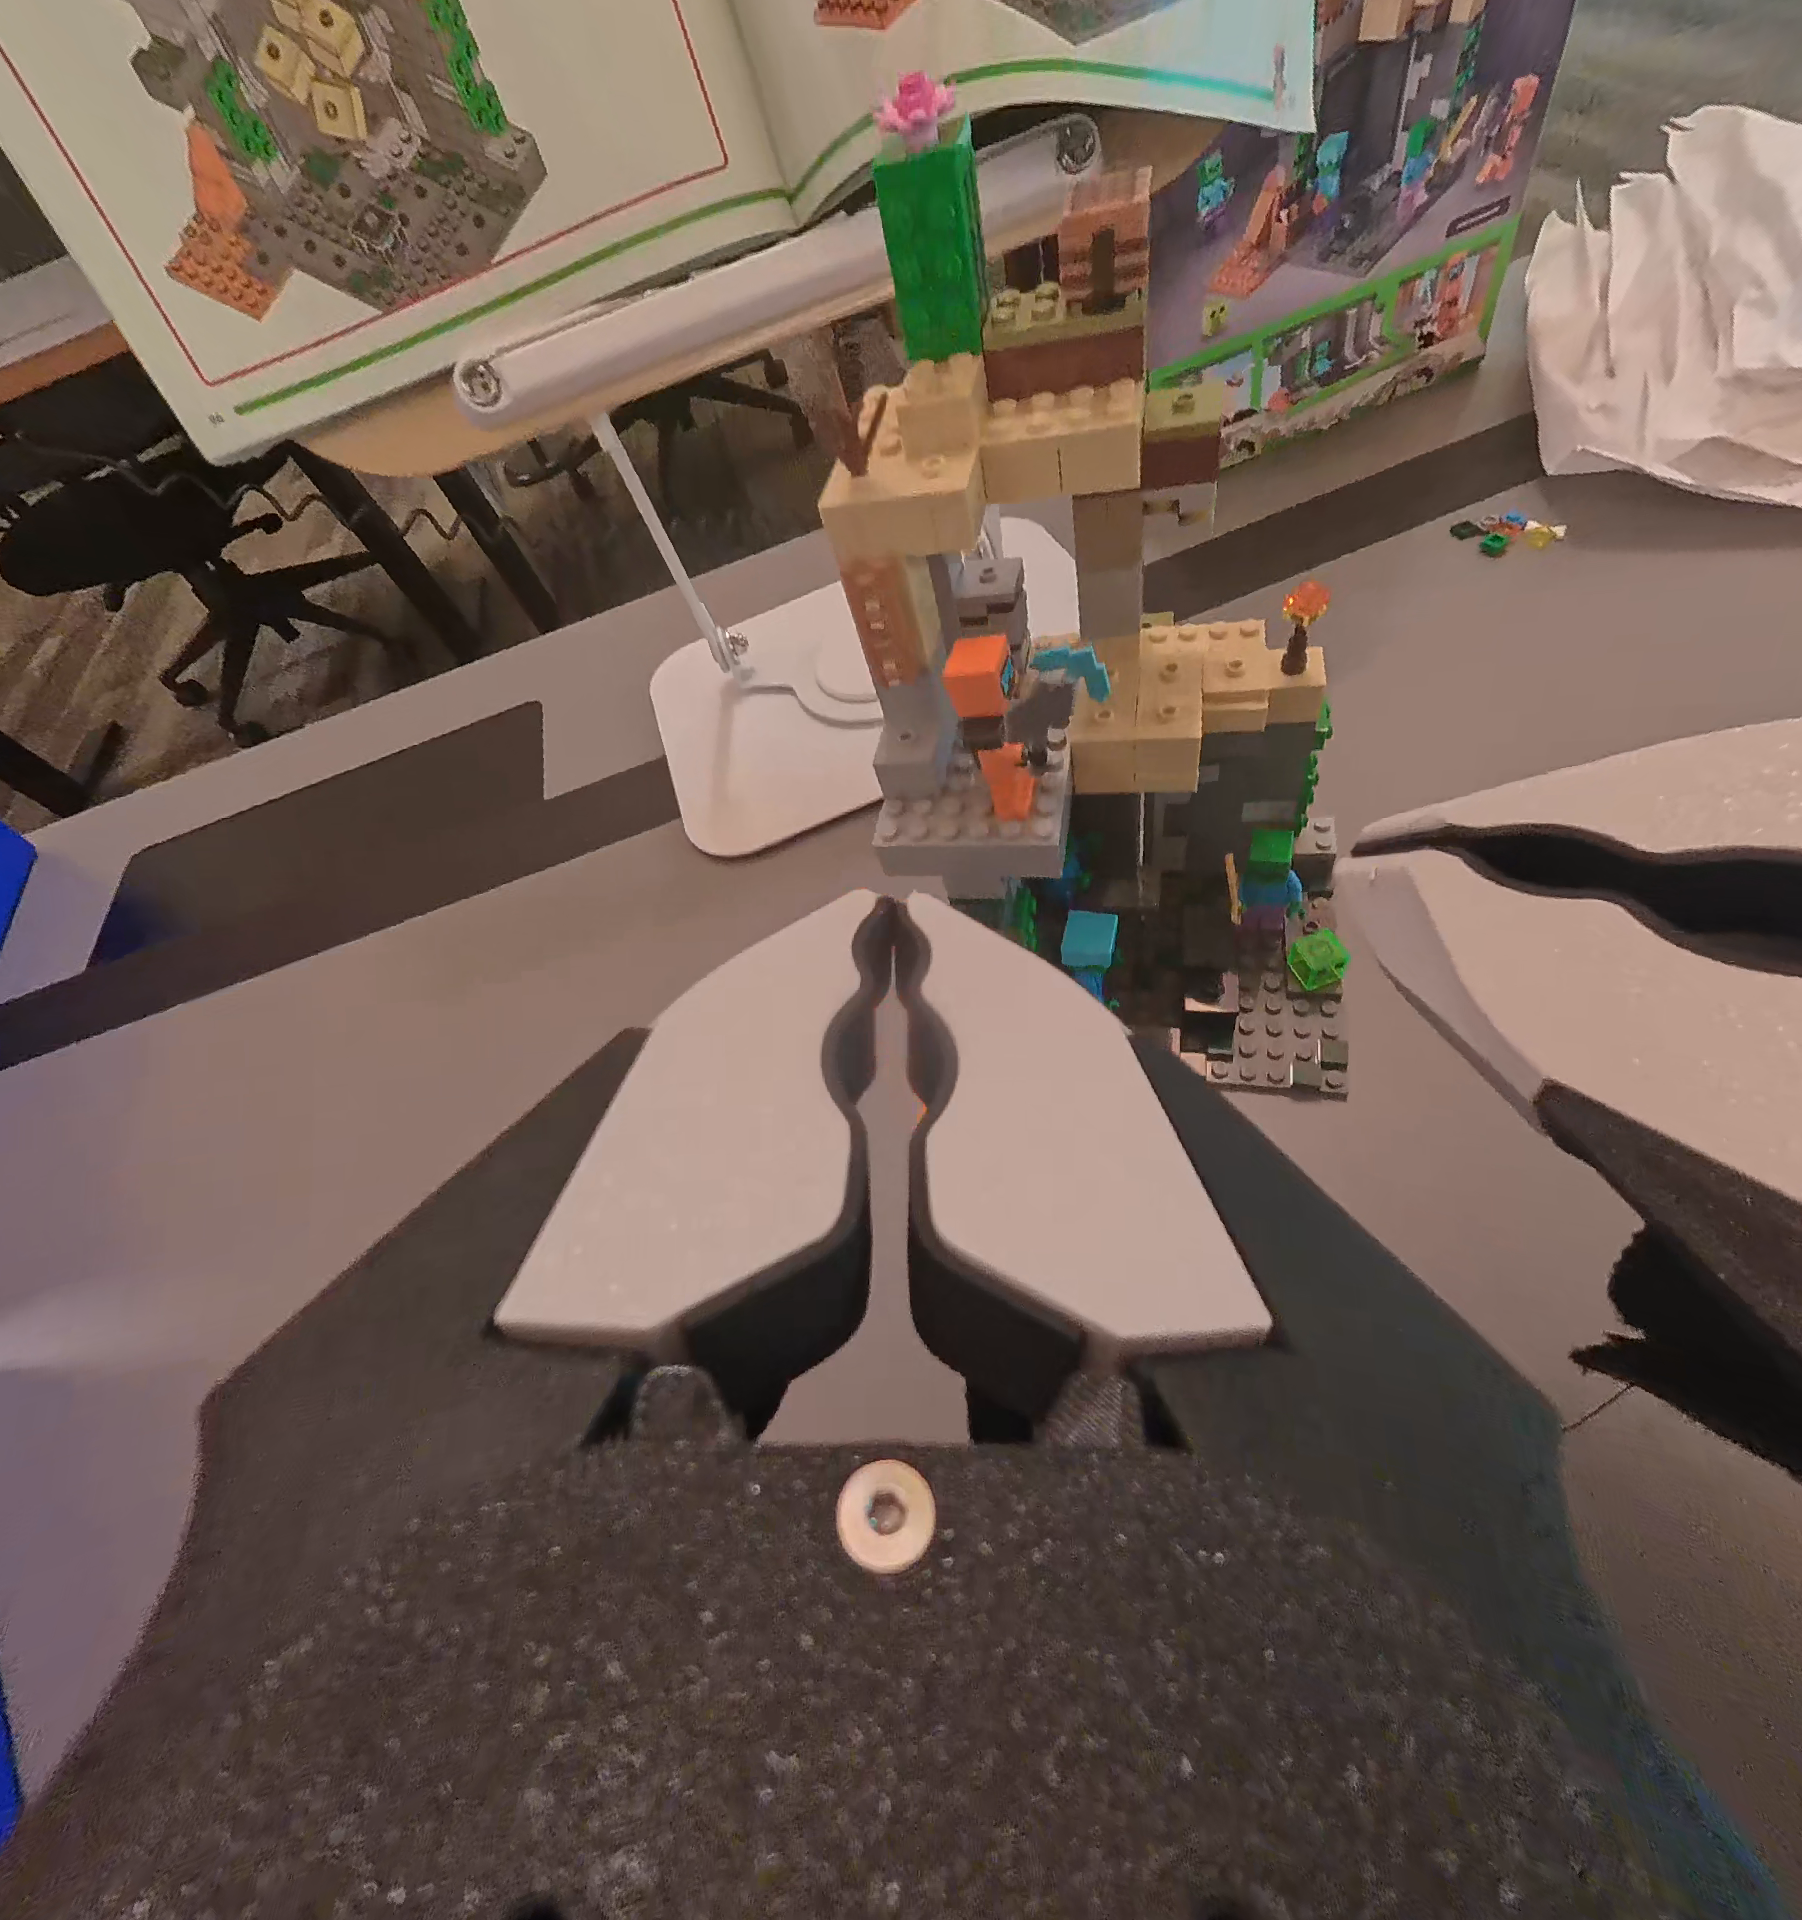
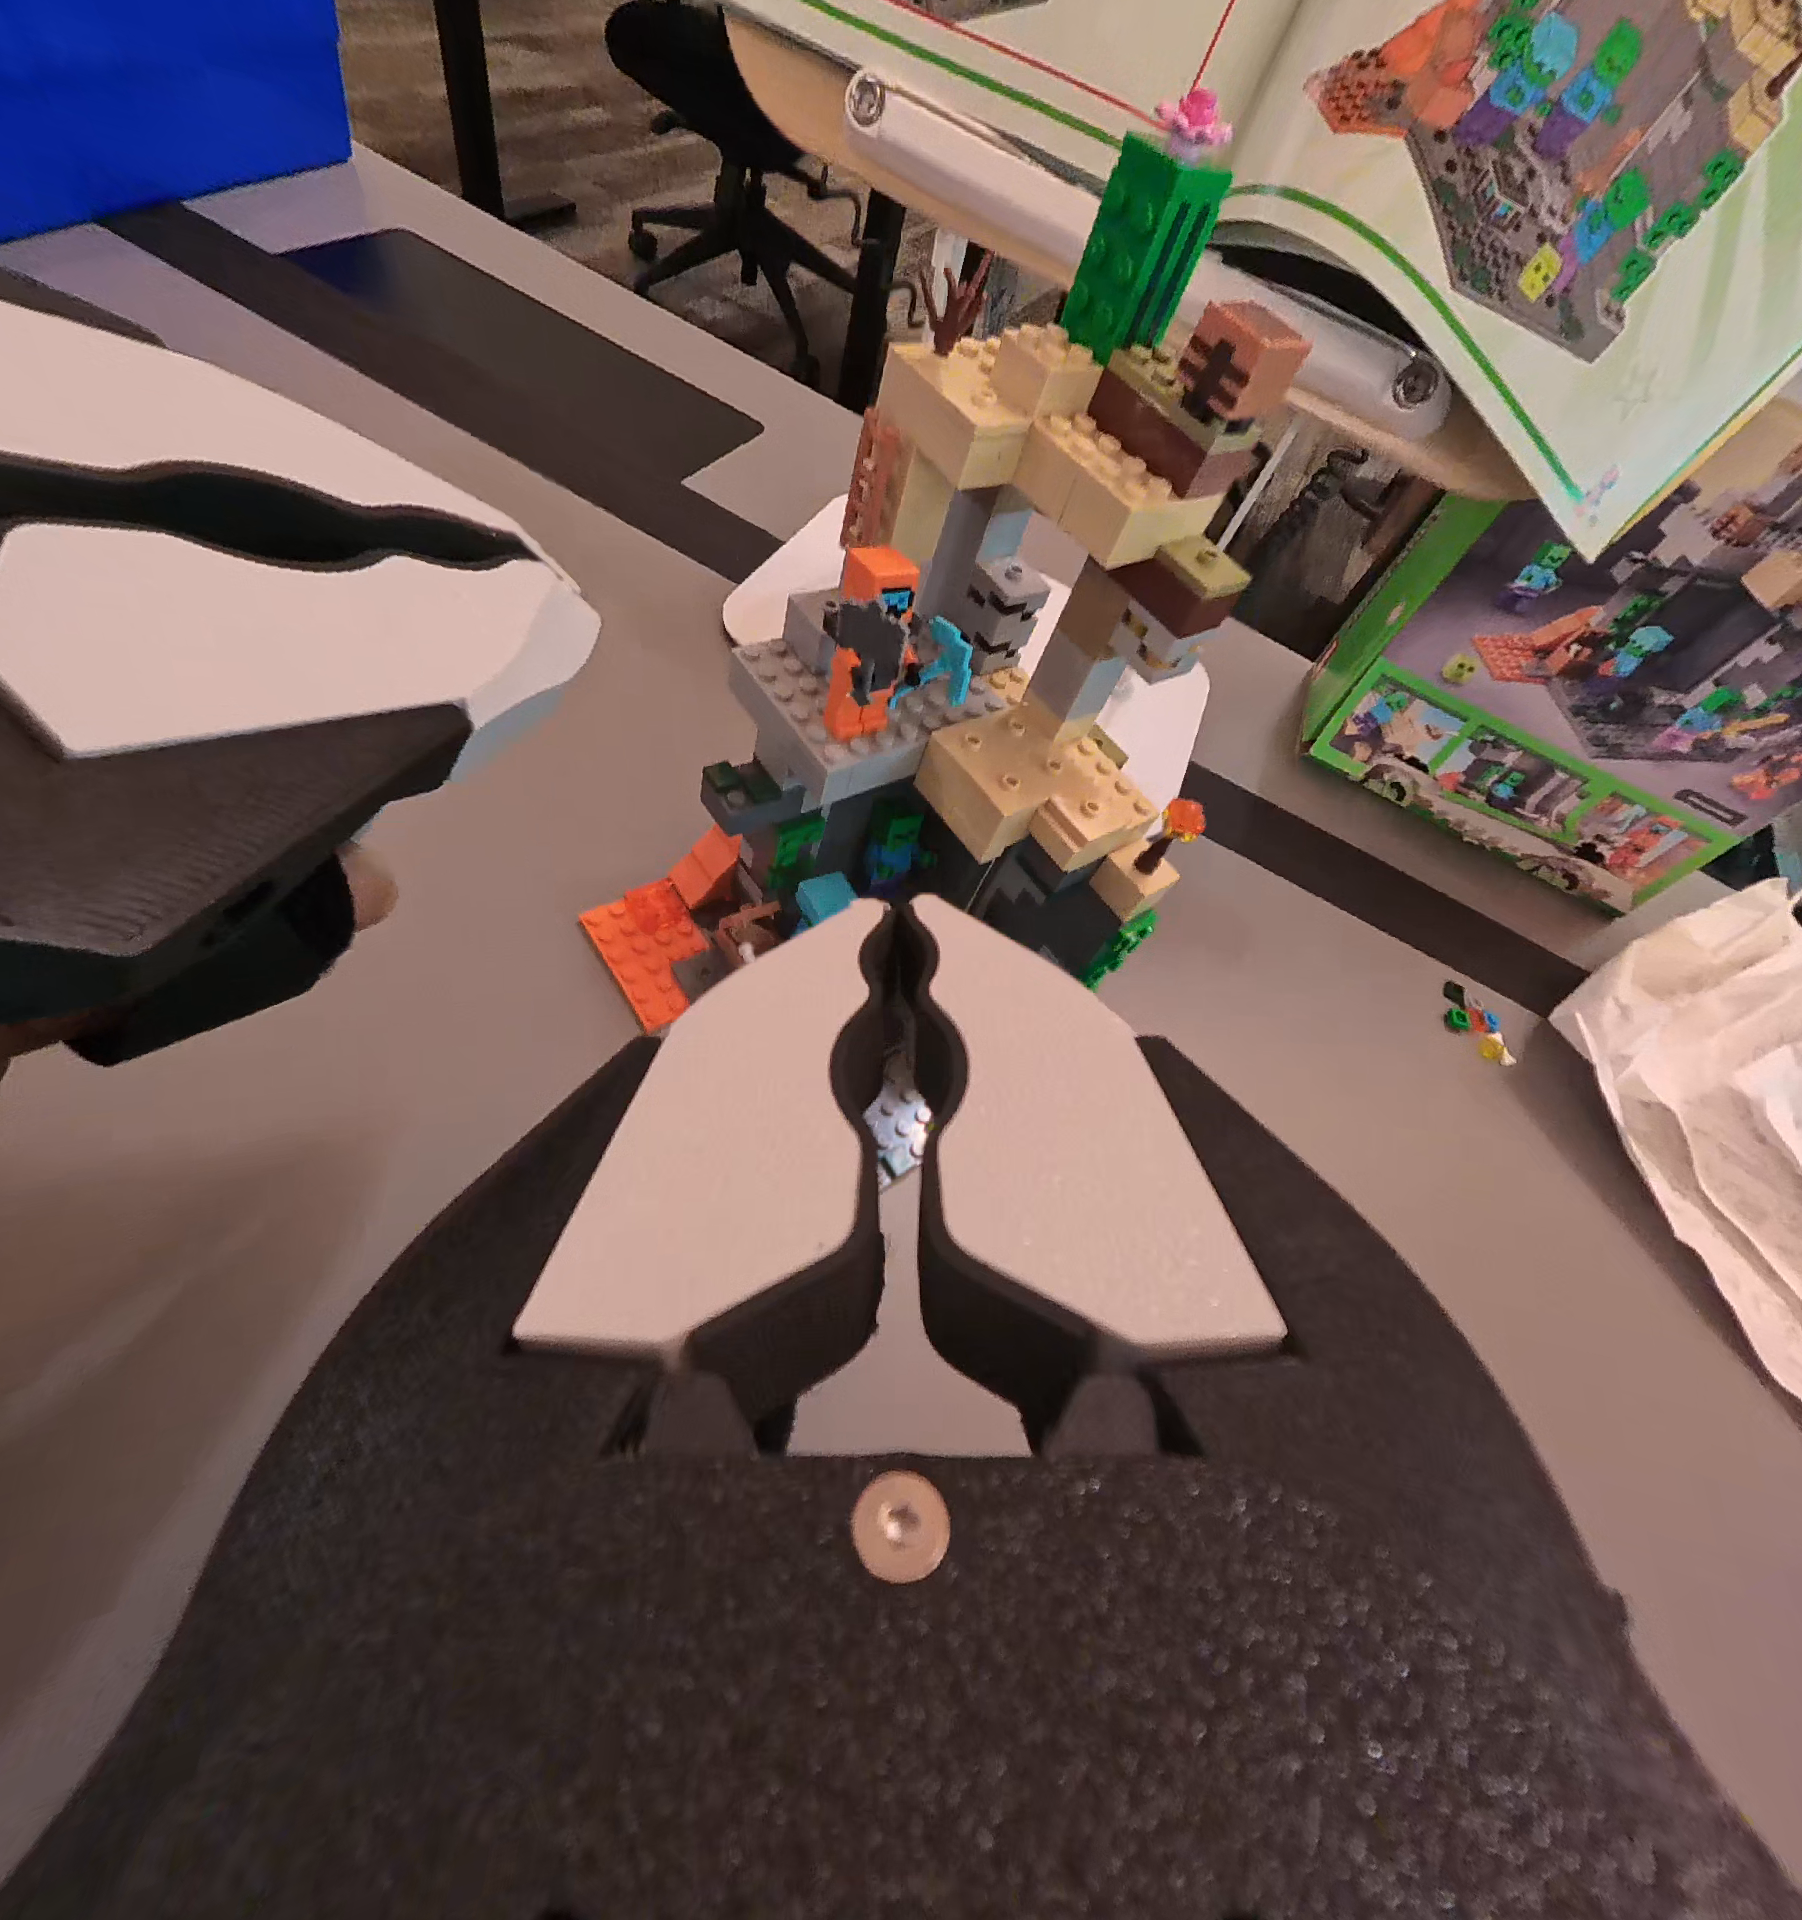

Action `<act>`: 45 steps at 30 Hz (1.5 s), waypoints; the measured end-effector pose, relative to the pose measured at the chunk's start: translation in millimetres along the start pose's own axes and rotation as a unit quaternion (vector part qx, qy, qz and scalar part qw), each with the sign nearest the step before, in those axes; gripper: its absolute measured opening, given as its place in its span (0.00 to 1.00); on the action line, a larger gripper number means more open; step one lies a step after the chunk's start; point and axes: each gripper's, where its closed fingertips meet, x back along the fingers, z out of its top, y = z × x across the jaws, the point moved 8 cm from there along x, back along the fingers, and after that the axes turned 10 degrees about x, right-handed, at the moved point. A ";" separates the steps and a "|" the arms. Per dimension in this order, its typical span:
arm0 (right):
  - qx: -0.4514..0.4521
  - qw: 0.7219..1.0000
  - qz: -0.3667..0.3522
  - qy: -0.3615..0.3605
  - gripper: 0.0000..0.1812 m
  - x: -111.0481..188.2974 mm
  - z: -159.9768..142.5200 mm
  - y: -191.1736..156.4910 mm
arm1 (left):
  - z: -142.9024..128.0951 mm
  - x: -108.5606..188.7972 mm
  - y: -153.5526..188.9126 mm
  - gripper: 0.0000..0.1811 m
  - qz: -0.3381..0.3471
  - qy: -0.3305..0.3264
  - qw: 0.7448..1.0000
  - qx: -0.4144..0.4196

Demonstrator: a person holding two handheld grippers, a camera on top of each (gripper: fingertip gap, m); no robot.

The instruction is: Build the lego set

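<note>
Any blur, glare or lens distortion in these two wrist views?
Left wrist view: fisheye bends the table edge; instruction booklet slightly soft; lego build sharp. Right wrist view: left gripper washed out and smeared at frame edge; build clear; no strong shadows.

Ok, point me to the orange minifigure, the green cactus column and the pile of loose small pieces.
orange minifigure (image 2: 869, 665), right wrist view, on its torso.
green cactus column (image 1: 928, 249), left wrist view, on its front face.
loose small pieces (image 2: 1477, 1023), right wrist view, middle of the pile.
</note>
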 end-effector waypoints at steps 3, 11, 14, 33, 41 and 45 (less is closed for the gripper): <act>-0.006 1.000 0.000 0.005 0.00 -3.4 5.6 5.3 | 6.2 -4.6 -2.7 0.00 0.001 0.004 1.000 0.000; -0.023 0.999 -0.018 0.027 0.00 -16.5 26.1 41.8 | 36.3 -22.6 -19.6 0.00 0.002 0.020 1.000 0.001; -0.030 0.998 -0.028 0.037 0.00 -21.7 37.3 61.7 | 53.0 -30.4 -27.4 0.00 0.003 0.033 0.999 0.006; -0.040 0.995 -0.077 0.049 0.00 -65.9 77.8 157.5 | 158.3 -81.4 -3.4 0.00 -0.037 0.078 0.996 -0.033; -0.054 0.995 -0.077 0.039 0.00 -78.7 69.1 176.0 | 167.3 -104.2 18.1 0.00 -0.045 0.069 0.996 -0.042; -0.053 0.995 -0.078 0.038 0.00 -79.8 68.1 180.6 | 165.1 -110.4 23.1 0.00 -0.045 0.067 0.996 -0.041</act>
